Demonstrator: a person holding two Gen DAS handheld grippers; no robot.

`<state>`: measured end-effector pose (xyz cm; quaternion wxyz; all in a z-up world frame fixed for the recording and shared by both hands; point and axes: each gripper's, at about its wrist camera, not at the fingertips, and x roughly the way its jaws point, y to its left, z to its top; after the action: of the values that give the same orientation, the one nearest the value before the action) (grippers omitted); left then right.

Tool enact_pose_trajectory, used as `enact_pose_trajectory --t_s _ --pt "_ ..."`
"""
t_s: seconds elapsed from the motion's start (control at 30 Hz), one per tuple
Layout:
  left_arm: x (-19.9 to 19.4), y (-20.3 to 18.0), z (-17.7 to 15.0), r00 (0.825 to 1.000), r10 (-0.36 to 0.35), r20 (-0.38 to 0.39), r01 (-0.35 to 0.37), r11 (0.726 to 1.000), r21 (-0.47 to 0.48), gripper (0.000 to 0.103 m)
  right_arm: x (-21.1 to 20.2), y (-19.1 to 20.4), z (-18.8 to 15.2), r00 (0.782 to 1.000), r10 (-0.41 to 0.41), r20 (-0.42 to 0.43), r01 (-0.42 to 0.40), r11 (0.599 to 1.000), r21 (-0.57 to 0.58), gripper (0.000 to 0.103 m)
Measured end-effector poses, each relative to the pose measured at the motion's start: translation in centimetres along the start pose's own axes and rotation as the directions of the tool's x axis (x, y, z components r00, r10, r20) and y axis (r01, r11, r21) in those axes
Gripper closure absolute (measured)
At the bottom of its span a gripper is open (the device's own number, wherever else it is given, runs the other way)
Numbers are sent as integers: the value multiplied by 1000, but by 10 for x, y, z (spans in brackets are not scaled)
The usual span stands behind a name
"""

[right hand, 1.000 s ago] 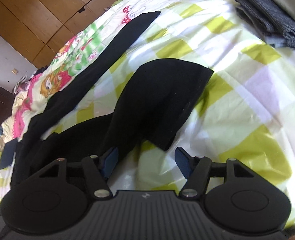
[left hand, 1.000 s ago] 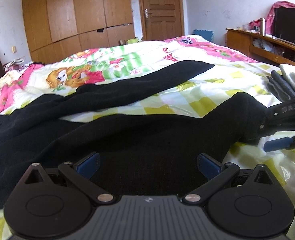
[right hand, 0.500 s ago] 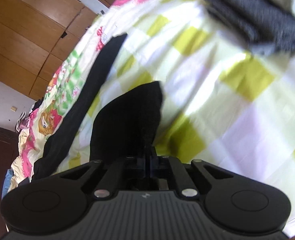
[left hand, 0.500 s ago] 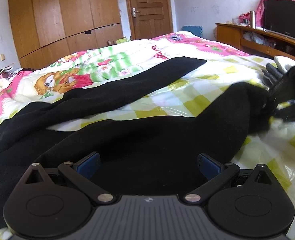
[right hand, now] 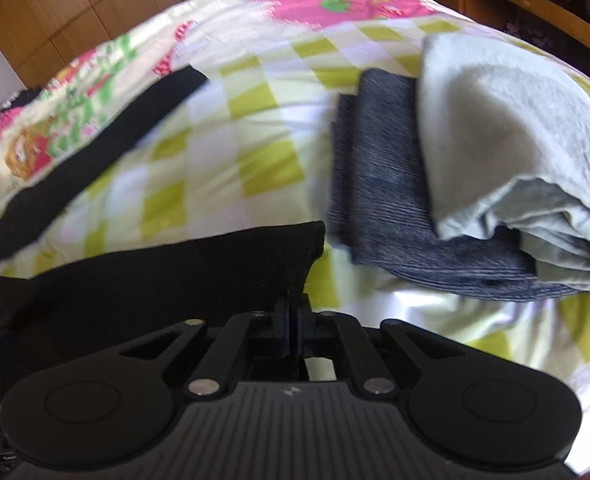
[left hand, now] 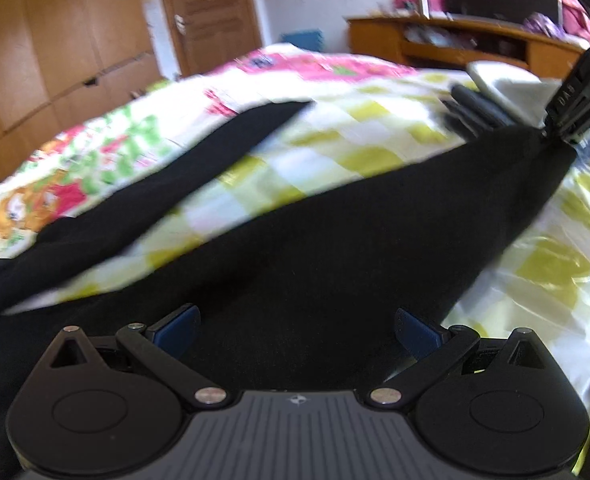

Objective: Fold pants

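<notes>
Black pants (left hand: 315, 256) lie spread on a bed with a checked and floral sheet (left hand: 335, 148). One leg (left hand: 199, 160) stretches toward the far side. My right gripper (right hand: 293, 312) is shut on the hem of the near leg (right hand: 199, 264) and pulls it taut; it also shows at the right in the left wrist view (left hand: 551, 136). My left gripper (left hand: 295, 328) is open, low over the pants' upper part, holding nothing.
A folded dark grey garment (right hand: 391, 200) with a pale folded cloth (right hand: 511, 144) on top lies on the bed just right of the held hem. A wooden cabinet (left hand: 475, 40), a wardrobe (left hand: 55, 52) and a door (left hand: 211, 12) stand beyond the bed.
My right gripper shut on the near leg's hem and pulled it right, stretching the leg out toward the folded pile. My left gripper stayed open over the pants.
</notes>
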<state>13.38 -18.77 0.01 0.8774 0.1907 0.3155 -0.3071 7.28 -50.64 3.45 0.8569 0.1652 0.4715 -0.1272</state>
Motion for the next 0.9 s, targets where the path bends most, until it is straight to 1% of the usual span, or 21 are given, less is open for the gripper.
enact_pose_trajectory --t_s 0.1,0.13,0.17,0.27,0.3,0.43,0.57,0.63,0.7,0.8,0.9 --pt "8 -12 -4 998 -51 -46 52 999 7 0 6 0 -12 998 -63 -16 62 997 -56 100" --pt "9 -16 -6 996 -64 -61 65 998 11 0 4 4 -17 995 -103 8 104 991 -87 99" --pt "10 -19 -9 995 -65 -72 66 998 13 0 2 8 -21 992 -120 32 123 986 -115 99" --pt "7 -24 -14 996 -46 -80 47 999 15 0 -11 13 -36 987 -140 81 150 980 -131 95" --pt "4 -24 -15 996 -40 -80 41 999 9 0 -16 15 -40 984 -148 99 161 978 -135 92" --pt "-14 -24 -16 998 8 -65 -8 1000 -7 0 -38 21 -55 972 -170 163 195 969 -151 91" --pt "-33 -22 -20 997 65 -51 -65 998 5 0 -58 36 -61 949 -202 241 249 951 -184 89" --pt "-43 -19 -22 995 87 -41 -88 996 -5 0 -68 47 -67 939 -203 278 264 943 -202 85" --pt "-53 -16 -23 995 102 -23 -102 995 -14 0 -76 60 -72 932 -202 300 273 937 -217 84" --pt "-69 -9 -26 993 116 13 -116 993 -27 0 -85 86 -77 935 -170 311 253 934 -252 84" --pt "-82 2 -31 990 133 44 -131 991 -40 0 -89 122 -84 942 -126 310 228 921 -316 82"
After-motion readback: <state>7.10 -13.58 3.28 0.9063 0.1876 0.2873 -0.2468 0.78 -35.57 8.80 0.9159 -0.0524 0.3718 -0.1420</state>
